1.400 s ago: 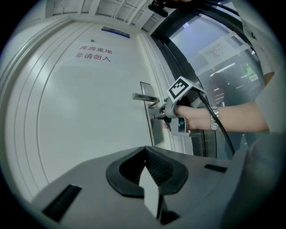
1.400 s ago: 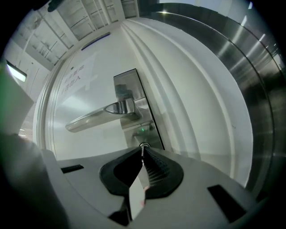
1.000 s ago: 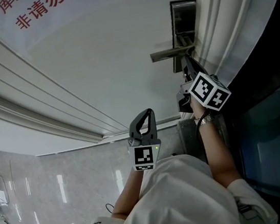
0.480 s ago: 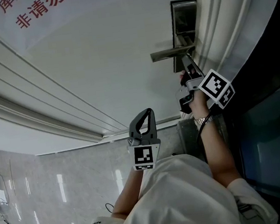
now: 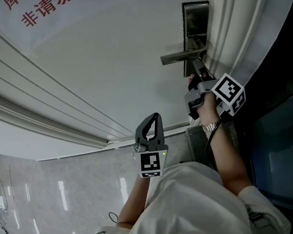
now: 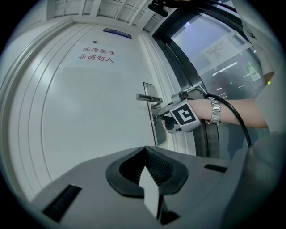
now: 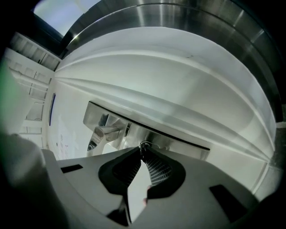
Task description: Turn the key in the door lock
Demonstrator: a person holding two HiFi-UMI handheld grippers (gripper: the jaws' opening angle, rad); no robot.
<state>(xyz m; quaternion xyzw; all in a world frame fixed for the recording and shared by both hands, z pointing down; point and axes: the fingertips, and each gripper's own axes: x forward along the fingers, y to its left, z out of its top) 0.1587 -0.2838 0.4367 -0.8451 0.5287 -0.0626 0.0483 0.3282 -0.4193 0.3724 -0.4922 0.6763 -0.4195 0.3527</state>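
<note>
The steel lock plate (image 5: 196, 17) with its lever handle (image 5: 180, 56) sits on the white door (image 5: 100, 55). My right gripper (image 5: 198, 68) points level at the plate just below the handle. In the right gripper view its tips (image 7: 143, 147) meet on the small key (image 7: 144, 144), which stands in the lock plate (image 7: 178, 145) with a thin wire ring at its head. These jaws have just been opening slightly, but the key is still pinched between them. My left gripper (image 5: 154, 117) hangs back from the door, shut (image 6: 145, 150) with nothing in it.
A ribbed white door frame (image 5: 241, 19) runs beside the lock, with dark glass (image 5: 290, 137) past it. Red lettering (image 5: 55, 5) marks the upper door. Pale marble (image 5: 65, 195) lies at the lower left. A black cable trails from the right gripper (image 6: 160, 118).
The right gripper has rolled about its own axis at the lock, so its marker cube has swung to the right. The left gripper has stayed where it was.
</note>
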